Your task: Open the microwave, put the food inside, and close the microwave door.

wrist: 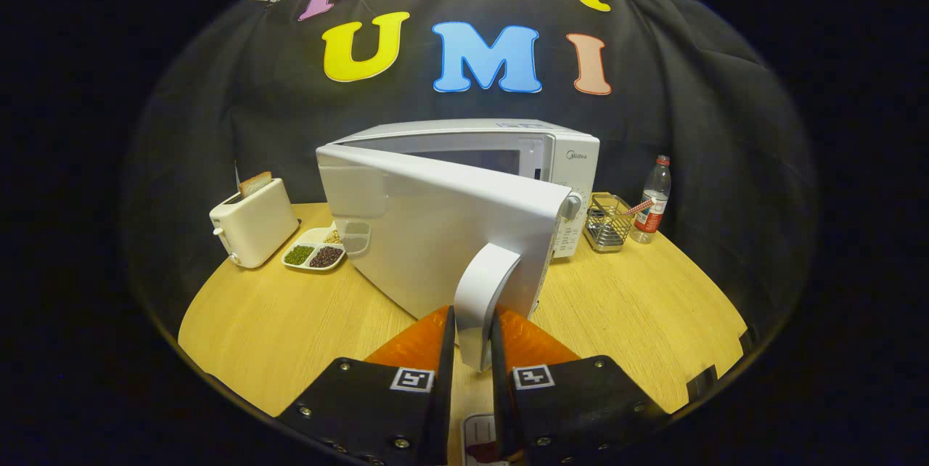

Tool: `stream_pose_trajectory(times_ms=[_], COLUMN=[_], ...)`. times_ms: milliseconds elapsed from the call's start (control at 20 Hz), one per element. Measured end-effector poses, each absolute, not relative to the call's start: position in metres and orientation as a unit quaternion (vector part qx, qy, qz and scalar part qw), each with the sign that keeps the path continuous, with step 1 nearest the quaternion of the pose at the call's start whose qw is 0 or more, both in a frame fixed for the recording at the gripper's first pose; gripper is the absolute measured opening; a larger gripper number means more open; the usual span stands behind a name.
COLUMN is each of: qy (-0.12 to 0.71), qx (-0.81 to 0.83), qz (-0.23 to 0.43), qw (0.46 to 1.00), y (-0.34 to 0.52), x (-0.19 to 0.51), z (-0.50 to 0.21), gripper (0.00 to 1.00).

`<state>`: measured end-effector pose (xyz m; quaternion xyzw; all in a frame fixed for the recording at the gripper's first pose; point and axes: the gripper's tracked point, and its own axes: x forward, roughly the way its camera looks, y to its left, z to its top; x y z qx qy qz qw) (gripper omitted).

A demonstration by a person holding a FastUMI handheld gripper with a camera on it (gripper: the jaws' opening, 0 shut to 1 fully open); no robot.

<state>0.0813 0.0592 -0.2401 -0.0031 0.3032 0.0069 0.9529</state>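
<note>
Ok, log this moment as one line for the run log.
hand-held gripper: shut on door handle | microwave door: swung partly open | toaster, sectioned dish: beside microwave, untouched

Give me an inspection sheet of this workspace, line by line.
Surface: light wooden tabletop.
Job's things: white microwave, its white door swung partly open; food not identifiable.
Clutter: cream toaster holding bread; white divided tray of beans; wire mesh basket; clear plastic bottle.
Gripper: gripper shut on the white door handle.
Cables: nothing seen.
Surroundings: black cloth wall.
</note>
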Motion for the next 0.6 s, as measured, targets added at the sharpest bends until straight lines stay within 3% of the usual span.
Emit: stream_pose_trajectory(times_ms=[600], qy=[0.287], qx=[0.006], qz=[0.031], qw=[0.957], y=[0.13], x=[0.032], z=[-0.236], gripper=[0.26])
